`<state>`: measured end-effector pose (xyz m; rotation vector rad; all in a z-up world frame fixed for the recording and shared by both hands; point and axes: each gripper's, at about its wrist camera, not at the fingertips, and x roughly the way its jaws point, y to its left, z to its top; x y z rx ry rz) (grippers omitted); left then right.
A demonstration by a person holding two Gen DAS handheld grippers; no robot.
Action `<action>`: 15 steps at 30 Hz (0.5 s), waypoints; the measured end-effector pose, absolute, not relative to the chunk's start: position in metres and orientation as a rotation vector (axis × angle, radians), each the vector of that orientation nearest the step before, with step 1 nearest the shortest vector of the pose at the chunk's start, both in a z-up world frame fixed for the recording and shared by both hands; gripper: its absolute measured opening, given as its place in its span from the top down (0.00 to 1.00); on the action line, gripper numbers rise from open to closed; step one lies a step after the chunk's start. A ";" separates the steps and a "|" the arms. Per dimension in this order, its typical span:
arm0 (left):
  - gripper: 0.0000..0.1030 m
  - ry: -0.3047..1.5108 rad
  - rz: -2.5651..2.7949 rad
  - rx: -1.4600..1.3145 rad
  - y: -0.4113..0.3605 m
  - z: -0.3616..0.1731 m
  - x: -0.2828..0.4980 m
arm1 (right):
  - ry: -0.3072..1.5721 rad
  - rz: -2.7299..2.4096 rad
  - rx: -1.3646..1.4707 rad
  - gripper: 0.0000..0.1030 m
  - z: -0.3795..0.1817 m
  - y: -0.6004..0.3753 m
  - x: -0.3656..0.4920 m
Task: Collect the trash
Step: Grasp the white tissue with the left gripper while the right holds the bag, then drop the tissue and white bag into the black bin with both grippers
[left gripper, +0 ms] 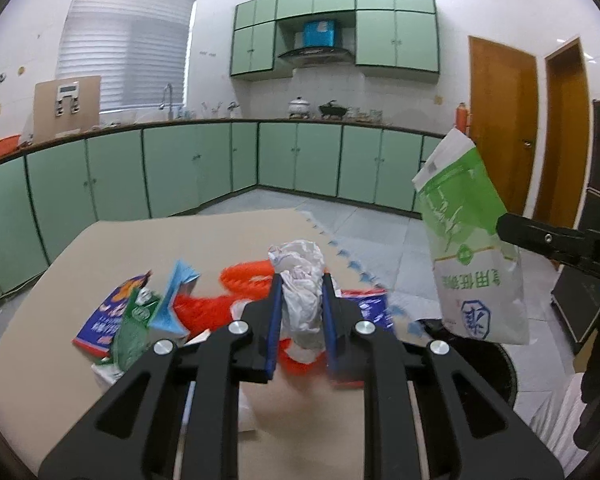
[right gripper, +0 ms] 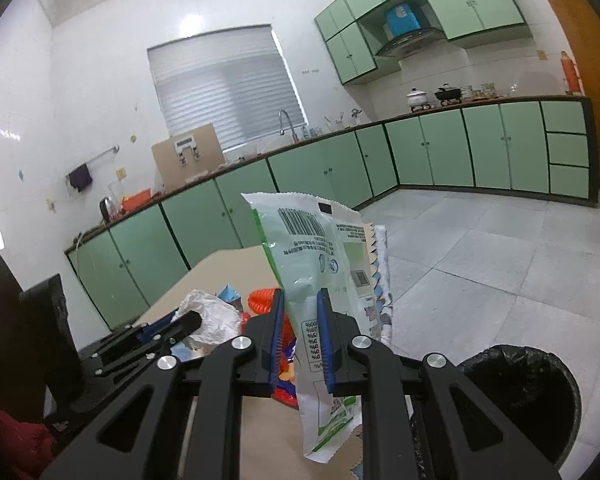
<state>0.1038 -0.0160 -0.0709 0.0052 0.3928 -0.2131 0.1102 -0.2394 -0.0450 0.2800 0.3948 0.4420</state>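
Note:
My left gripper (left gripper: pixel 302 288) is shut on a crumpled white paper ball (left gripper: pixel 300 260), lifted a little above the trash pile on the tan table (left gripper: pixel 140 248). Under it lie an orange-red mesh (left gripper: pixel 208 308), a blue and red wrapper (left gripper: pixel 108 312), a green packet (left gripper: pixel 134 332) and a light blue carton (left gripper: pixel 176 296). My right gripper (right gripper: pixel 301 300) is shut on a green and white plastic bag (right gripper: pixel 320 240), which stands upright between its blue pads. In the left wrist view that bag (left gripper: pixel 472 248) hangs at the right, above the bin.
A black-lined bin (right gripper: pixel 540 380) stands on the tiled floor right of the table, its rim (left gripper: pixel 500 356) just beyond the table edge. Green cabinets (left gripper: pixel 180 168) run along the far walls. A blue and white packet (left gripper: pixel 374 308) lies near the table's right edge.

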 end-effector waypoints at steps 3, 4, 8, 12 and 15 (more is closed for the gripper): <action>0.84 0.381 -0.252 0.006 -0.031 -0.067 0.106 | 0.380 0.428 0.330 0.84 -0.042 -0.258 0.106; 0.84 0.376 -0.269 0.008 -0.038 -0.066 0.107 | 0.376 0.421 0.339 0.84 -0.042 -0.263 0.104; 0.84 0.360 -0.326 0.012 -0.064 -0.065 0.112 | 0.363 0.359 0.361 0.84 -0.040 -0.288 0.097; 0.84 0.356 -0.390 0.007 -0.096 -0.066 0.120 | 0.363 0.284 0.359 0.84 -0.043 -0.312 0.091; 0.84 0.352 -0.427 0.013 -0.116 -0.070 0.122 | 0.366 0.219 0.346 0.84 -0.046 -0.329 0.088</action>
